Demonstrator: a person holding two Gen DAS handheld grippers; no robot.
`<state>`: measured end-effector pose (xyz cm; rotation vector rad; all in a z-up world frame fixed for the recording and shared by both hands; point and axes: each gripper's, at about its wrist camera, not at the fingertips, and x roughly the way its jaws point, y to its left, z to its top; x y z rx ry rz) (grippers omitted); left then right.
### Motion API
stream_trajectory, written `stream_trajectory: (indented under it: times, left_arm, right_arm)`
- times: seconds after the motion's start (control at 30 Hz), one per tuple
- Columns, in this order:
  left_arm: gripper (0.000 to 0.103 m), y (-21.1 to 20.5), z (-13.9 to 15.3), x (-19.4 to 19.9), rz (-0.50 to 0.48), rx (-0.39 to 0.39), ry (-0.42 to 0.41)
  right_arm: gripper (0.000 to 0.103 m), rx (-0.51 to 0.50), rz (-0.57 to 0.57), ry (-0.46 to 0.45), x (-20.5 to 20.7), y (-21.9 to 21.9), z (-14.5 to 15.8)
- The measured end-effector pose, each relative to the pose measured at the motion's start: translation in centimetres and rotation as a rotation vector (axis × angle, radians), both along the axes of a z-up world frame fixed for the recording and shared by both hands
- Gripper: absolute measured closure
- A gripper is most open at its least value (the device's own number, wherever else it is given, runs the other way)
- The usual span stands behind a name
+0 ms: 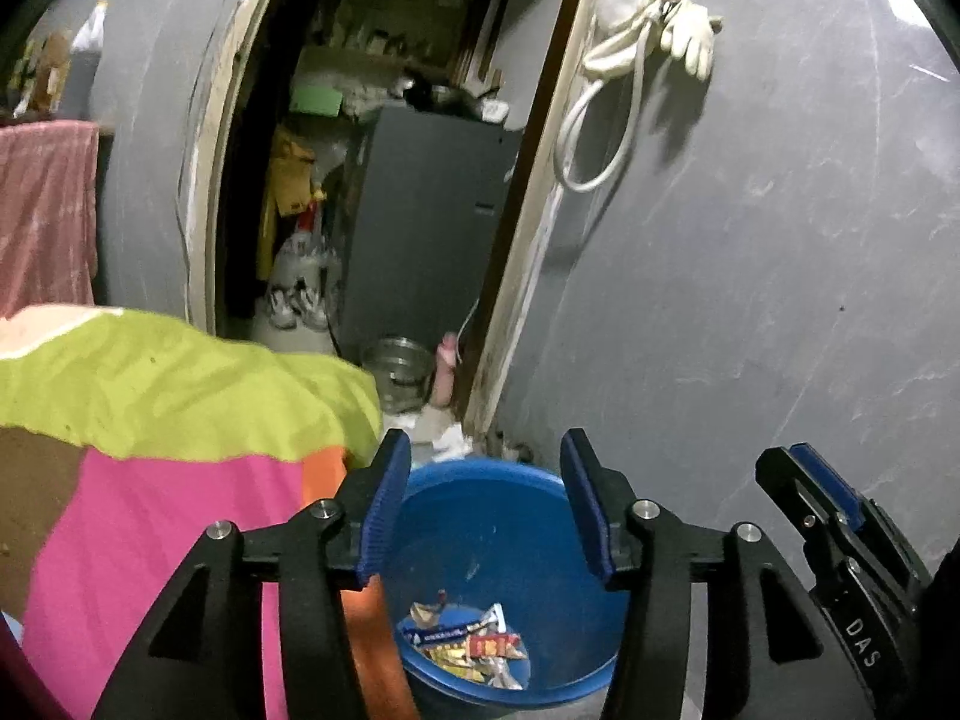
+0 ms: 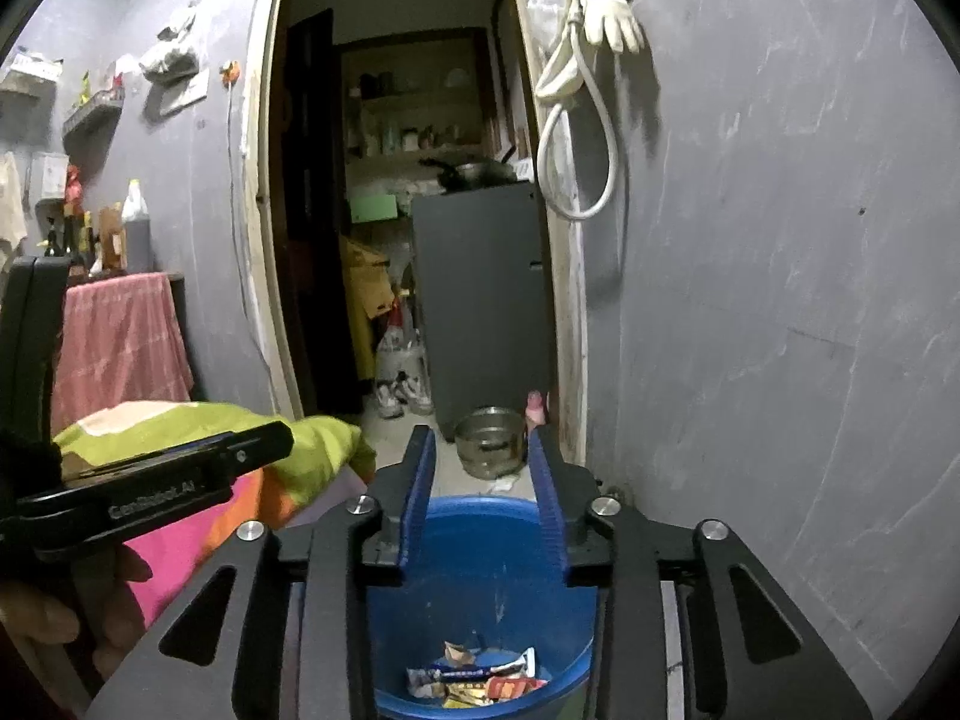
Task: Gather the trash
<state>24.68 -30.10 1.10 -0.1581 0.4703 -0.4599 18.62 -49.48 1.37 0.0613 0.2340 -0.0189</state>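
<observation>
A blue plastic bin (image 1: 498,516) (image 2: 480,600) stands on the floor by the grey wall, right below both grippers. Several snack wrappers (image 1: 465,645) (image 2: 474,681) lie in a heap on its bottom. My left gripper (image 1: 486,480) hangs over the bin's mouth, jaws apart, nothing between the blue pads. My right gripper (image 2: 483,477) is also above the bin, jaws apart and empty. The right gripper's finger (image 1: 828,492) shows at the lower right of the left wrist view. In the right wrist view, the left gripper's black body (image 2: 150,486) crosses the left side, held by a hand (image 2: 54,618).
A bed with a green, pink and orange cover (image 1: 168,420) (image 2: 198,432) sits left of the bin. Behind the bin a doorway opens onto a grey cabinet (image 1: 432,222), a steel pot (image 2: 489,441) and shoes (image 2: 405,396). A hose and glove (image 1: 654,42) hang on the wall.
</observation>
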Motion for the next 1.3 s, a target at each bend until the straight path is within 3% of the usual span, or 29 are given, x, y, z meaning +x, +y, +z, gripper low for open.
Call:
stream_trajectory:
  times: [0.13, 0.37, 0.43, 0.5, 0.6, 0.77, 0.87, 1.3]
  left_arm:
    - [0.039, 1.4, 1.8, -1.2, 0.017, -0.024, -0.052]
    - [0.024, 3.5, 4.4, -3.4, 0.017, -0.038, -0.123]
    - [0.017, 4.6, 5.0, -4.1, 0.017, -0.054, -0.13]
    - [0.016, 5.4, 5.6, -4.6, 0.026, -0.055, -0.135]
    - [0.007, 6.8, 6.2, -5.5, 0.027, -0.056, -0.137]
    - [0.006, 8.9, 6.8, -7.3, 0.025, -0.046, -0.147]
    - [0.004, 9.9, 6.9, -8.5, 0.026, -0.04, -0.146]
    - [0.002, 13.3, 6.6, -13.6, 0.033, -0.058, -0.164]
  right_arm:
    - [0.057, -0.016, -0.005, -0.041, -1.2, 0.6, 1.5]
    - [0.045, -0.03, -0.011, -0.091, -3.3, 1.9, 4.3]
    - [0.031, -0.026, -0.01, -0.102, -3.9, 2.3, 4.8]
    - [0.028, -0.022, -0.01, -0.115, -4.7, 2.7, 5.3]
    - [0.022, -0.016, -0.008, -0.121, -5.6, 3.5, 6.0]
    - [0.013, -0.016, 0.003, -0.127, -7.2, 4.7, 6.6]
    - [0.0, 0.007, 0.013, -0.139, -8.4, 5.4, 6.8]
    - [0.0, 0.011, 0.015, -0.176, -13.2, 8.0, 7.0]
